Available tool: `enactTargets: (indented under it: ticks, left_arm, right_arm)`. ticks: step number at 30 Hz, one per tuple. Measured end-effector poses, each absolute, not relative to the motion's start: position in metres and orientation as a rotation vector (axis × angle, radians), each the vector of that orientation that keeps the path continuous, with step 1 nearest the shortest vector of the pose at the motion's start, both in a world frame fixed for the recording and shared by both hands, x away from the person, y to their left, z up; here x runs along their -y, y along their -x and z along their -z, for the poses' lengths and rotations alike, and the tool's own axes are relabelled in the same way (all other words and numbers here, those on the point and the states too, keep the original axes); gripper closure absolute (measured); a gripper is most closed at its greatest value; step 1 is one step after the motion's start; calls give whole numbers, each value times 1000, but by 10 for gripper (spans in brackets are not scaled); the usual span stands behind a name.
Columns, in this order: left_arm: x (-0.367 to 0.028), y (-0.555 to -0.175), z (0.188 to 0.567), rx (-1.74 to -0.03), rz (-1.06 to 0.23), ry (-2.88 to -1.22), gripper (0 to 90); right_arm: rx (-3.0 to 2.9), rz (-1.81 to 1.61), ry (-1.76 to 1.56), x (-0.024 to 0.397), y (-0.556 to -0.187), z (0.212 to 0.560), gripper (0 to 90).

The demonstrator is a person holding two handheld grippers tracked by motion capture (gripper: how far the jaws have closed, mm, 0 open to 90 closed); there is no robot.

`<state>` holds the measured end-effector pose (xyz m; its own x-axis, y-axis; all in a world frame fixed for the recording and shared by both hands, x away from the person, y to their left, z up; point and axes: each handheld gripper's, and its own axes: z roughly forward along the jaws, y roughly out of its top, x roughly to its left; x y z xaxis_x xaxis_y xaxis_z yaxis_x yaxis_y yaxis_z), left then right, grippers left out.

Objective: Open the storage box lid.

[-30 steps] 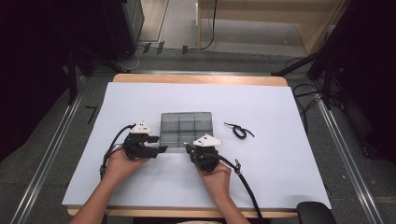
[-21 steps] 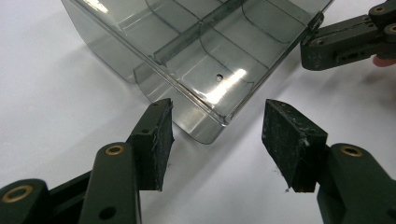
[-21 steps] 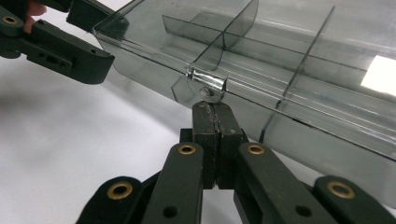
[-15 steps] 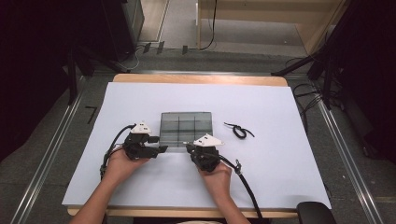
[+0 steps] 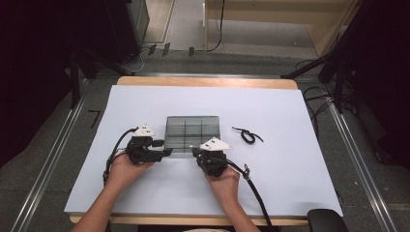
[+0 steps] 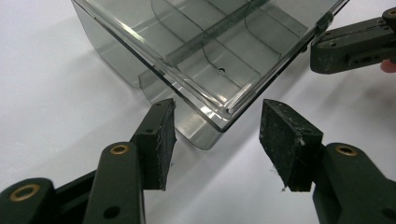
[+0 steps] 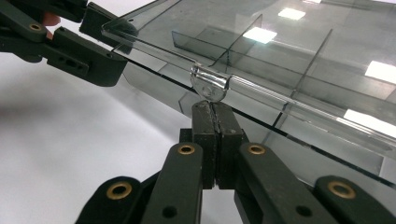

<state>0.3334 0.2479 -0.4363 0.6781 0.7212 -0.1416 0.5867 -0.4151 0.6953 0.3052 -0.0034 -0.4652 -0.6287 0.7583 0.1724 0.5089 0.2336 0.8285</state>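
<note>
A smoky clear compartment box (image 5: pixel 192 133) with a lid lies on the white table, just beyond both grippers. My left gripper (image 6: pixel 217 140) is open at the box's near left corner (image 6: pixel 219 119). Its jaws have just been closing, with the corner between the pads and untouched. My right gripper (image 7: pixel 216 108) is shut, pads pressed together right under the clear latch tab (image 7: pixel 210 84) on the box's front edge. In the high view the left gripper (image 5: pixel 167 151) and right gripper (image 5: pixel 196 151) sit at the box's front side, each in a hand.
A black knotted cord (image 5: pixel 247 136) lies on the table to the right of the box. White table surface (image 5: pixel 290 111) stretches all around. A dark floor and metal rails border the table. Cables trail back from both grippers toward the person.
</note>
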Motion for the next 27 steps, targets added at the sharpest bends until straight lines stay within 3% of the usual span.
enactTargets:
  ticks: [16, 27]
  left_arm:
    - [-246, -332, 430, -998, -266, -2120, 577]
    - [-246, -333, 430, -998, -260, -2122, 576]
  right_arm:
    - [-2262, -1341, -1173, 3, -308, 460, 895]
    - [-2278, -1344, -1156, 16, -307, 457, 784]
